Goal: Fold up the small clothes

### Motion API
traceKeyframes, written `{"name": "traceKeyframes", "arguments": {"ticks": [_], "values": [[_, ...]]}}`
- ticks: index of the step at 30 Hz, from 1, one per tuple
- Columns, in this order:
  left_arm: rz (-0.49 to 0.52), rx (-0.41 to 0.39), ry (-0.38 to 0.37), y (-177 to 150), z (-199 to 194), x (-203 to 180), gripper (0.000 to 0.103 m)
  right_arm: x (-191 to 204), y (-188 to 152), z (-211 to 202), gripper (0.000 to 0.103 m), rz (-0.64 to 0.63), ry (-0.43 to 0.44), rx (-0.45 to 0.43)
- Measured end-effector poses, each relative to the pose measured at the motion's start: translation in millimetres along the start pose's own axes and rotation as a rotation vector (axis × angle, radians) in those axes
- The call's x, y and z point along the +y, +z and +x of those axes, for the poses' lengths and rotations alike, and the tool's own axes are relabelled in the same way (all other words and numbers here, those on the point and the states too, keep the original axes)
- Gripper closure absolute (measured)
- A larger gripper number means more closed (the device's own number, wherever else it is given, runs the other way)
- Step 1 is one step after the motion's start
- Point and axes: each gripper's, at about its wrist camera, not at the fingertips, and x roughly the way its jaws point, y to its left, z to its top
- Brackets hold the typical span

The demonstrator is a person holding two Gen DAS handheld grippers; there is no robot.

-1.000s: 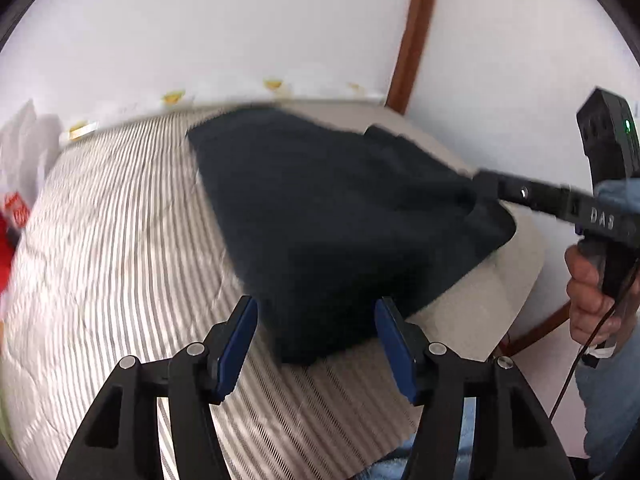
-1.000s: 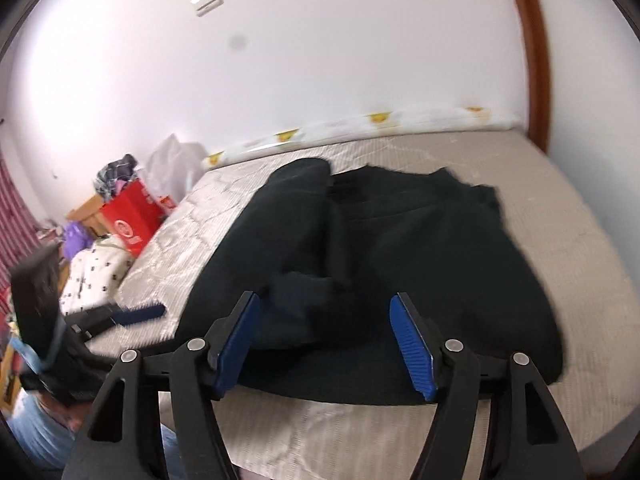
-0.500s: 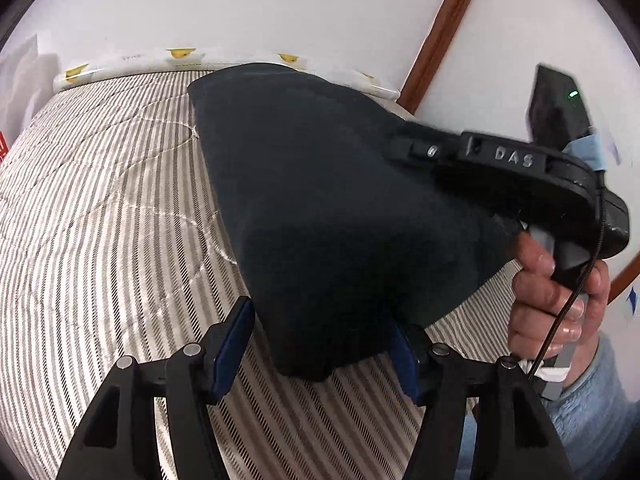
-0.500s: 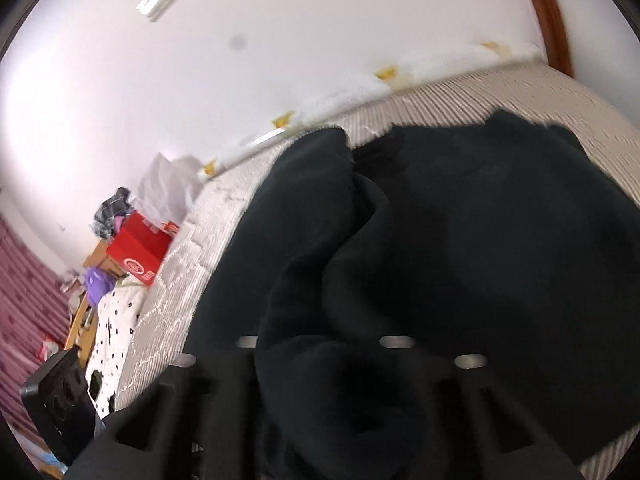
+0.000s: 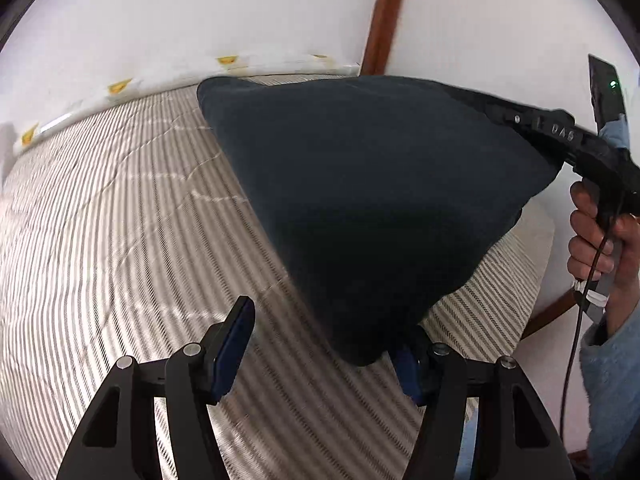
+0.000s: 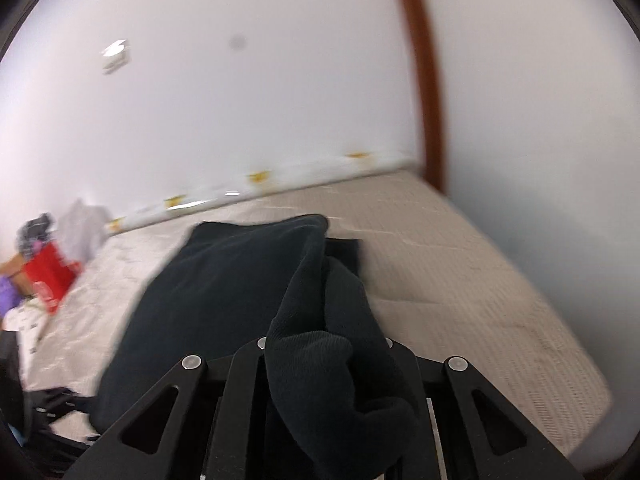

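Note:
A dark navy garment (image 5: 380, 200) lies on a striped mattress (image 5: 100, 240). In the right wrist view my right gripper (image 6: 324, 364) is shut on a bunched fold of the garment (image 6: 320, 340) and lifts it off the mattress. In the left wrist view that gripper (image 5: 496, 112) holds the garment's far right edge, raising it like a tent. My left gripper (image 5: 324, 344) is open at the garment's near corner; the cloth hangs over its right finger (image 5: 408, 364), and the left finger (image 5: 236, 340) is bare.
White walls and a brown wooden post (image 5: 384, 16) stand behind the mattress. A white patterned strip (image 5: 240, 64) runs along its far edge. A red bag (image 6: 48, 280) and piled items sit beyond the left end. The mattress's right edge (image 6: 560, 340) drops off.
My right gripper closed on the garment and lifted its edge up and back. The left gripper stayed open at the near corner as the cloth pulled away from between its fingers.

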Motion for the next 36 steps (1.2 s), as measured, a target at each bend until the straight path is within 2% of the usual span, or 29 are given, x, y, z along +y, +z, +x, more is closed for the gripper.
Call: {"name": "traceKeyframes", "arguments": {"ticks": [3, 5, 6, 7, 8, 9, 10, 11, 14, 15, 16, 17, 19, 22, 26, 30, 36], "values": [[0.007, -0.013, 0.006, 6, 3, -9, 0.042, -23, -18, 22, 0.088, 0.063, 0.002, 0.081], [0.000, -0.003, 0.028, 7, 5, -13, 0.042, -26, -26, 26, 0.084, 0.068, 0.004, 0.096], [-0.008, -0.001, 0.033, 7, 7, -11, 0.042, -28, -28, 24, 0.079, 0.070, -0.011, 0.095], [-0.023, 0.004, 0.028, 9, 8, -9, 0.046, -29, -30, 22, 0.066, 0.072, -0.027, 0.090], [-0.037, 0.012, 0.009, 10, 10, -8, 0.049, -32, -32, 18, 0.057, 0.076, -0.047, 0.081], [-0.050, 0.016, -0.012, 13, 10, -7, 0.054, -39, -35, 16, 0.043, 0.091, -0.068, 0.081], [-0.059, 0.011, -0.029, 14, 9, -7, 0.059, -45, -38, 17, 0.037, 0.114, -0.068, 0.092], [-0.058, 0.006, -0.034, 13, 9, -7, 0.062, -50, -41, 19, 0.036, 0.147, -0.050, 0.113], [-0.046, -0.025, -0.017, 17, 4, -10, 0.075, -59, -48, 31, 0.037, 0.233, -0.006, 0.200], [-0.043, -0.035, -0.017, 18, 3, -10, 0.078, -57, -48, 37, 0.044, 0.238, 0.027, 0.215], [-0.048, -0.043, -0.022, 18, 1, -6, 0.081, -54, -47, 40, 0.068, 0.233, 0.062, 0.212], [-0.061, -0.053, -0.030, 17, -2, -2, 0.082, -50, -44, 43, 0.079, 0.245, 0.094, 0.205], [-0.065, -0.073, -0.026, 19, -7, 4, 0.084, -37, -36, 48, 0.084, 0.221, 0.039, 0.203], [-0.086, -0.095, -0.001, 24, -8, 20, 0.086, -13, -28, 58, 0.085, 0.180, 0.010, 0.206], [-0.163, -0.102, 0.007, 36, -7, 62, 0.087, 9, -12, 77, 0.085, 0.189, 0.050, 0.220], [-0.203, -0.113, 0.058, 46, -5, 97, 0.087, 51, 8, 107, 0.086, 0.138, 0.058, 0.223], [-0.283, -0.144, 0.133, 59, -7, 154, 0.088, 108, 33, 143, 0.086, 0.088, 0.137, 0.232]]}}
